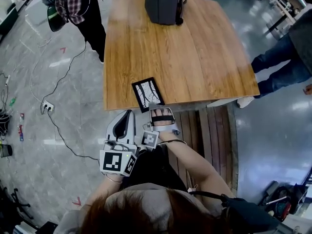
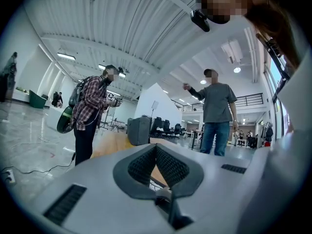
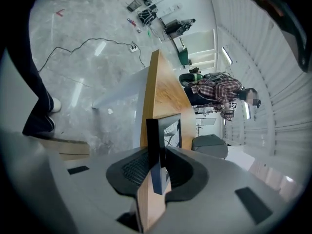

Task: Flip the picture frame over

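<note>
The picture frame, black-rimmed with a dark branch drawing facing up, lies at the near left corner of the wooden table, its near end at the table's edge. My right gripper is shut on that near end. In the right gripper view the frame stands edge-on between the pads, gripper clamped on its rim. My left gripper hovers off the table, just below and left of the frame, holding nothing. In the left gripper view its fingertips meet.
A grey bag stands at the table's far edge. A person in a plaid shirt stands at the far left, another in jeans at the right. A slatted wooden bench sits by the near edge. Cables cross the floor.
</note>
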Tool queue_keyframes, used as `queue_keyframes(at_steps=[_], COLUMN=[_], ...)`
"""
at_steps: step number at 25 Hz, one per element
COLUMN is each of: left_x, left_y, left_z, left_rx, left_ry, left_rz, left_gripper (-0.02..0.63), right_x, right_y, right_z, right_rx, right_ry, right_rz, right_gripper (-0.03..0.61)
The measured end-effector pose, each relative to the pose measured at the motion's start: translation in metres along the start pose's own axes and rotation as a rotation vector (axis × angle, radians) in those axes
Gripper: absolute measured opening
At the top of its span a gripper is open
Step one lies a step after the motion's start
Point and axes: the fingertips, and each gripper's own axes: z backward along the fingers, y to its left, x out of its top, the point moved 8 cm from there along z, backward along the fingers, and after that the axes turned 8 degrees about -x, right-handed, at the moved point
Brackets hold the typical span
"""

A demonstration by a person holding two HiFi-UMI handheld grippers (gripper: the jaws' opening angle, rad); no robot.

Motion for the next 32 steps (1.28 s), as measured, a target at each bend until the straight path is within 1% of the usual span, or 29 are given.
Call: queue_keyframes(at_steps=[3, 10, 12, 16, 18, 20, 22, 24, 27, 28, 30, 32], left_x=[0.0, -0.001, -0.001, -0.002, -0.002, 0.0, 0.001, 0.003, 0.005, 0.005, 0.007, 0.011], left_y=[0.001, -0.003, -0.002, 0.002, 0.003, 0.003, 0.003, 0.005, 0.009, 0.01, 0.011, 0.01], left_z=[0.002, 0.002, 0.001, 0.002, 0.003, 0.003, 0.003, 0.003, 0.005, 0.005, 0.004, 0.003], left_rx=[0.008, 0.013, 0.017, 0.032, 0.038, 0.041, 0.046, 0.053, 0.065, 0.07, 0.078, 0.078], left_ry=[-0.001, 0.003, 0.003, 0.011, 0.014, 0.013, 0.012, 0.01, 0.007, 0.006, 0.005, -0.001], left_rz=[0.003, 0.005, 0.006, 0.004, 0.002, -0.002, -0.003, -0.006, -0.014, -0.017, -0.022, -0.025], left_gripper=[0.006, 0.006, 0.006, 0.006, 0.006, 0.006, 0.006, 0.006, 0.006, 0.006, 0.006, 0.006], right_x=[0.004, 0.014, 0.014, 0.007, 0.005, 0.0, -0.009, -0.021, -0.041, -0.045, -0.05, -0.053], right_y=[-0.003, -0.014, -0.016, -0.02, -0.022, -0.027, -0.031, -0.033, -0.051, -0.059, -0.071, -0.086], right_z=[-0.001, -0.002, -0.003, -0.003, -0.001, 0.005, 0.015, 0.026, 0.054, 0.062, 0.075, 0.088], right_rx=[0.003, -0.038, -0.044, -0.052, -0.034, 0.002, 0.009, -0.038, -0.14, -0.152, -0.149, -0.134], right_ry=[0.001, 0.006, 0.013, 0.05, 0.063, 0.088, 0.117, 0.104, 0.079, 0.073, 0.041, -0.026], right_rz=[-0.036, -0.109, -0.115, -0.087, -0.096, -0.105, -0.138, -0.24, -0.478, -0.573, -0.772, -0.976], right_gripper=[0.086, 0.089, 0.097, 0.119, 0.137, 0.152, 0.157, 0.157, 0.156, 0.156, 0.155, 0.155])
